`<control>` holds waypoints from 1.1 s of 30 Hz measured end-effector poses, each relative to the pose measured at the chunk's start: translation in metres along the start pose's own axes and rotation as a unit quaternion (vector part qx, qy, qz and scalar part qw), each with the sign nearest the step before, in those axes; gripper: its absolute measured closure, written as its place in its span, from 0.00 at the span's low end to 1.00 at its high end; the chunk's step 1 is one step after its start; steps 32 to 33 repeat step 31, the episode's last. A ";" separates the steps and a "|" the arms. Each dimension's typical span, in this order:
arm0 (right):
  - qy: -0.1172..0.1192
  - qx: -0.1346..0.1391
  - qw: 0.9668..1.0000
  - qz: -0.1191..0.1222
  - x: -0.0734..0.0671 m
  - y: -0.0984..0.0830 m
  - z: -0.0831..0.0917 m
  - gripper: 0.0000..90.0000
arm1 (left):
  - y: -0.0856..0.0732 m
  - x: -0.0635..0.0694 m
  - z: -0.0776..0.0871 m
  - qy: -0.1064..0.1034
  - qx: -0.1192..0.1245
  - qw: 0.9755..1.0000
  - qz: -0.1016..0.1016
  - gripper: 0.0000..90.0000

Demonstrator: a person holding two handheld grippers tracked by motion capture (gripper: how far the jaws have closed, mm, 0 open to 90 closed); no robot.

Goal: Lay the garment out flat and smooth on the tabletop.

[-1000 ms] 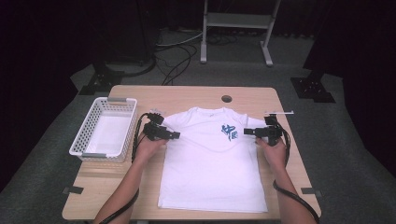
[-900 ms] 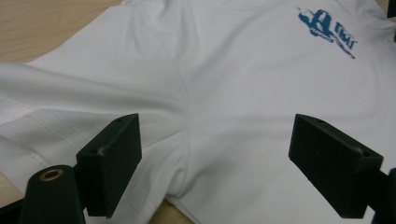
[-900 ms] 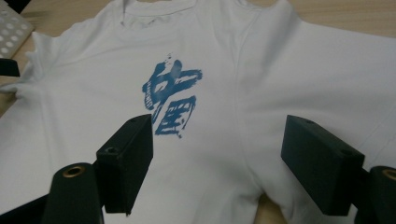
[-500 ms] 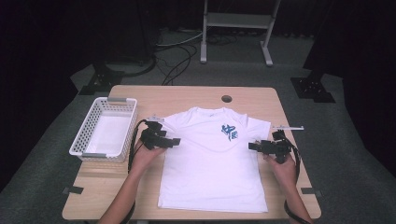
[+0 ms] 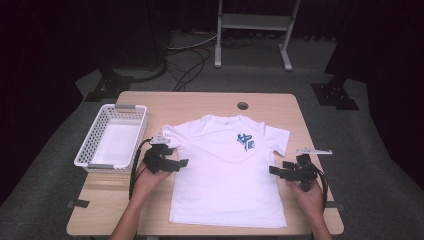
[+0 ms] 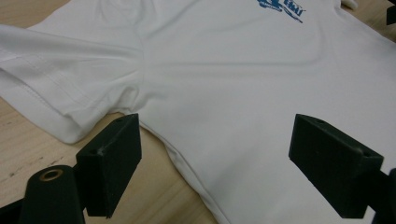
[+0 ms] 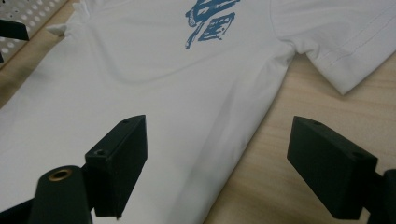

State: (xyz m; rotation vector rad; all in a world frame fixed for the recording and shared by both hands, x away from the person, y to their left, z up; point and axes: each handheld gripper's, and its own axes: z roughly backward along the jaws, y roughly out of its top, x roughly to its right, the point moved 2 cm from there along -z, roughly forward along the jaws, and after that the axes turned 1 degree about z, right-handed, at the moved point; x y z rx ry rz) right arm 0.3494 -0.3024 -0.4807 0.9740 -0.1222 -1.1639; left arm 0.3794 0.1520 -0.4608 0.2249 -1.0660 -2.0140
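The fingers of the left gripper stand wide apart with nothing pinched between them, and the fingers of the right gripper are spread wide too — those have just been opening, and nothing is between them either.

The white T-shirt lies flat, front up, in the middle of the wooden table. Its blue print sits near the chest. The neck points to 12 o'clock and the bottom hem to 6 o'clock. The left gripper is at the shirt's 9 o'clock side, just below the sleeve. The right gripper is at the 3 o'clock side, just beside the long edge. A white basket stands at about 10 o'clock, apart from the shirt.

It looks like the shirt is going to be folded, and each hand is lining up on a side edge. To do it well, slide one finger under the cloth edge and keep the other on top, then squeeze — so only the side seam is caught, not a bunch of cloth. Both hands should take hold at the same height on the shirt. Lift just a little and move slowly, or the shirt may wrinkle or slide on the table.
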 end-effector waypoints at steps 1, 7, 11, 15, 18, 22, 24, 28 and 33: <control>0.000 0.003 1.000 0.001 -0.001 -0.002 0.003 0.22 | -0.001 0.001 0.002 0.001 0.000 1.000 -0.002 0.19; -0.001 0.016 1.000 0.009 -0.008 -0.011 0.017 0.22 | -0.009 0.010 0.012 0.006 0.003 1.000 -0.018 0.19; -0.004 0.016 1.000 0.014 -0.012 -0.021 0.026 0.22 | -0.016 0.013 0.017 0.006 0.004 1.000 -0.016 0.19; -0.006 0.017 1.000 0.016 -0.013 -0.029 0.032 0.22 | -0.024 0.017 0.027 0.011 0.010 1.000 -0.018 0.19; -0.005 0.022 1.000 0.010 -0.013 -0.038 0.040 0.22 | -0.032 0.019 0.032 0.013 0.012 1.000 -0.016 0.19; -0.009 0.029 1.000 0.007 -0.014 -0.049 0.051 0.22 | -0.039 0.023 0.040 0.015 0.014 1.000 -0.018 0.19; -0.011 0.033 0.999 0.005 -0.015 -0.056 0.060 0.21 | -0.043 0.025 0.043 0.021 0.014 0.999 -0.021 0.19; -0.015 0.038 0.999 0.000 -0.015 -0.065 0.068 0.21 | -0.052 0.029 0.051 0.025 0.017 0.999 -0.021 0.19; -0.015 0.046 0.999 -0.010 -0.013 -0.073 0.076 0.21 | -0.059 0.030 0.056 0.029 0.019 0.999 -0.016 0.19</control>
